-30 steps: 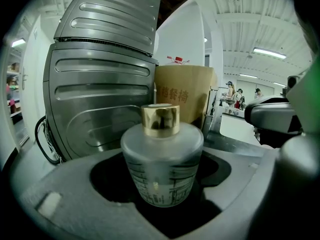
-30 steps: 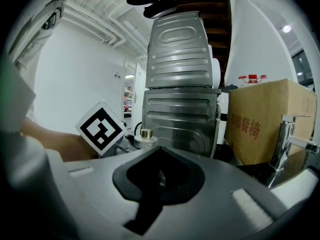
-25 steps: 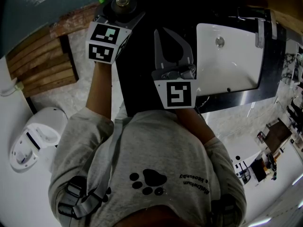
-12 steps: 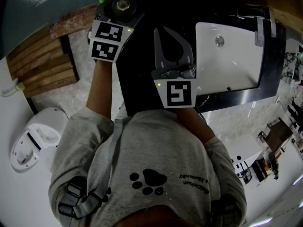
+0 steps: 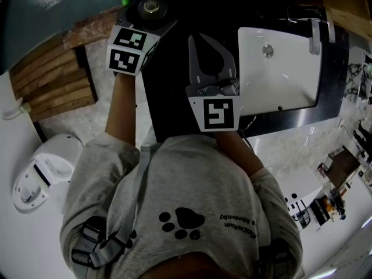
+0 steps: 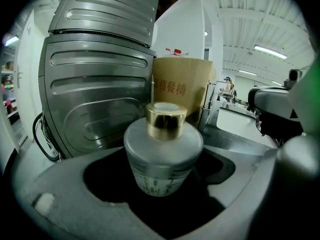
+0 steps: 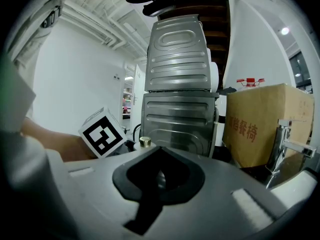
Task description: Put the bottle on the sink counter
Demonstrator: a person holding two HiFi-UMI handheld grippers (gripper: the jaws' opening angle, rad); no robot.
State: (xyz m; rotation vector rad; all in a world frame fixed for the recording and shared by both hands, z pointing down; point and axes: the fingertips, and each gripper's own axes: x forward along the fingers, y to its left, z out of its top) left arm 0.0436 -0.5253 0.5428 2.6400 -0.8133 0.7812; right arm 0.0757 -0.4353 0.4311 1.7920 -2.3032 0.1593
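A squat frosted bottle [image 6: 162, 154] with a gold cap stands upright on the dark sink counter [image 5: 168, 97], seen from above at the far left end [image 5: 151, 6]. My left gripper [image 5: 150, 17] reaches around it. Its jaws have just been opening, and dark gaps show on both sides between the jaws and the bottle. My right gripper [image 5: 195, 39] hovers over the counter to the right of the bottle, shut with nothing in it. In the right gripper view its jaws [image 7: 159, 154] meet along a narrow slit.
A white basin [image 5: 279, 68] with a chrome tap [image 5: 317, 36] lies at the counter's right. Behind the bottle stand a ribbed metal appliance [image 6: 95, 84] and a cardboard box [image 6: 182, 89]. A toilet [image 5: 40, 173] and wooden slats [image 5: 52, 80] are at the left.
The left gripper's marker cube has shifted slightly as its jaws spread round the bottle. The bottle and the right gripper have stayed in place.
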